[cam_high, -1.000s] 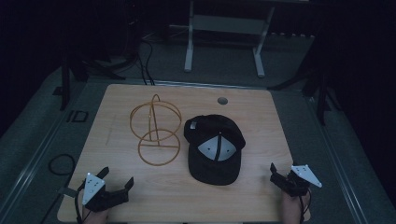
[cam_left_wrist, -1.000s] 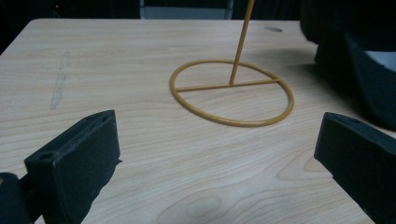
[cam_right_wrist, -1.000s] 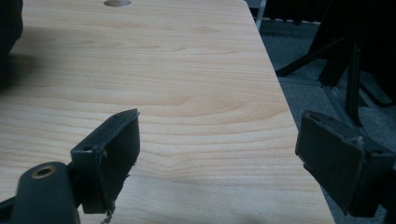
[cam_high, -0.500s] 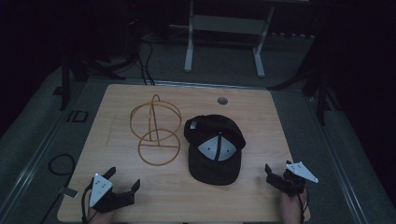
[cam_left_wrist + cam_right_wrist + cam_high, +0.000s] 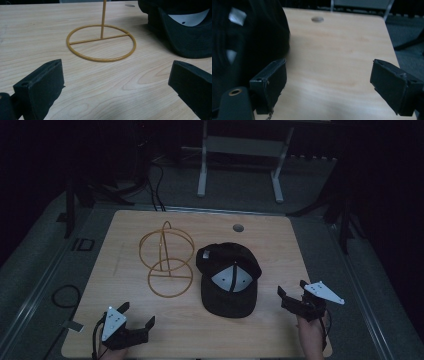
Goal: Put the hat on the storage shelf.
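Both tongs gape empty: the right tongs [image 5: 296,294] sit just beside the black cap [image 5: 228,279], which lies to their left, brim toward the person; the left tongs [image 5: 137,315] face the wire stand [image 5: 166,261], farther off.

Wire stand [image 5: 166,262] stands left of cap [image 5: 229,277] on table [image 5: 260,227].

The high view is dim and underexposed: the surroundings sink into near black and the table [image 5: 150,330] is muted. The left gripper view is brighter and sharp on the wire stand [image 5: 101,42], with soft shadows. The right gripper view is blurred, its black cap [image 5: 249,37] lacking detail
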Motion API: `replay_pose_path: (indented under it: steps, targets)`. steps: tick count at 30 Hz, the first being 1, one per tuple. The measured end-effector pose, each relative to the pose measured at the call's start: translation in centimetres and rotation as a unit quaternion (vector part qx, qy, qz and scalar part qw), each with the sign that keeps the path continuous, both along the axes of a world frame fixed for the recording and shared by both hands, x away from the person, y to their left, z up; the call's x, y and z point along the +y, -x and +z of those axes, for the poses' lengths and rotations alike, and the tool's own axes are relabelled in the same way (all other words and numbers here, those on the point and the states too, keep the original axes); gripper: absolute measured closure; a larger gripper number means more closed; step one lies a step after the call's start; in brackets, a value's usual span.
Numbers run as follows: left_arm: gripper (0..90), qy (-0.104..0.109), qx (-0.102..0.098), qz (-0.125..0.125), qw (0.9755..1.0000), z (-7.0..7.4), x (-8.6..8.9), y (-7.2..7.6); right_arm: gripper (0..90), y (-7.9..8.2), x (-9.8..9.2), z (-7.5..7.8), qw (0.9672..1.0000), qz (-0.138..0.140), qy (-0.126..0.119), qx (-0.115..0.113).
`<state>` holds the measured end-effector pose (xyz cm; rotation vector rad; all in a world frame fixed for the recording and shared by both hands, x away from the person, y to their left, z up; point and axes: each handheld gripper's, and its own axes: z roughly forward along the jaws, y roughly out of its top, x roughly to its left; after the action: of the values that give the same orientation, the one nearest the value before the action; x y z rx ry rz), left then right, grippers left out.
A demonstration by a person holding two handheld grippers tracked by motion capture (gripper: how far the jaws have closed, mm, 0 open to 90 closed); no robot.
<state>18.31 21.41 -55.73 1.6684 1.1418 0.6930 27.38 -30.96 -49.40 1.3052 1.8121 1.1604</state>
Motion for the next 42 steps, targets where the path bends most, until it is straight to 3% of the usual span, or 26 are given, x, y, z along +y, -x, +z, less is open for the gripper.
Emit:
replay_pose_path:
  steps: [2, 3, 6, 12, 13, 15, 18, 27, 35, 42]
  targets:
    - [0.7, -0.001, -0.003, 0.001, 1.0000, 0.1, 0.0, 0.1, 13.5, -0.1, 0.2, 0.5, 1.0000, 0.001, -0.002, -0.005]
    - [0.7, -0.007, -0.012, 0.006, 0.9999, 0.3, -0.1, 0.3, 12.6, -0.4, 0.7, 1.4, 0.9998, 0.009, 0.004, -0.020]
    - [0.7, -0.016, -0.024, 0.008, 0.9995, 0.5, -0.1, 0.5, 12.6, -0.9, 1.2, 2.5, 0.9994, 0.023, 0.011, -0.024]
    - [0.6, -0.021, -0.024, 0.000, 0.9995, 0.5, -0.2, 0.6, 12.6, -1.7, 1.9, 3.9, 0.9987, 0.047, -0.005, -0.018]
    - [0.6, -0.022, -0.023, -0.005, 0.9995, 0.4, -0.3, 0.6, 12.0, -2.1, 2.8, 5.0, 0.9980, 0.056, -0.004, -0.027]
    - [0.6, -0.022, -0.021, -0.010, 0.9995, 0.4, -0.4, 0.5, 12.0, -2.4, 3.5, 5.3, 0.9967, 0.077, -0.008, -0.025]
    - [0.6, -0.023, -0.019, -0.011, 0.9995, 0.4, -0.3, 0.5, 12.1, -2.8, 4.4, 5.7, 0.9947, 0.102, -0.009, -0.014]
    - [0.7, -0.022, -0.019, -0.015, 0.9995, 0.3, -0.3, 0.6, 12.6, -4.9, 7.5, 6.8, 0.9910, 0.133, 0.004, -0.006]
    - [0.7, -0.021, -0.019, -0.018, 0.9994, 0.4, -0.2, 0.6, 13.8, -7.1, 9.5, 7.1, 0.9893, 0.144, 0.023, 0.006]
    - [0.7, -0.022, -0.015, -0.024, 0.9993, 0.3, -0.2, 0.6, 20.4, -9.5, 10.9, 5.8, 0.9881, 0.142, 0.038, 0.044]
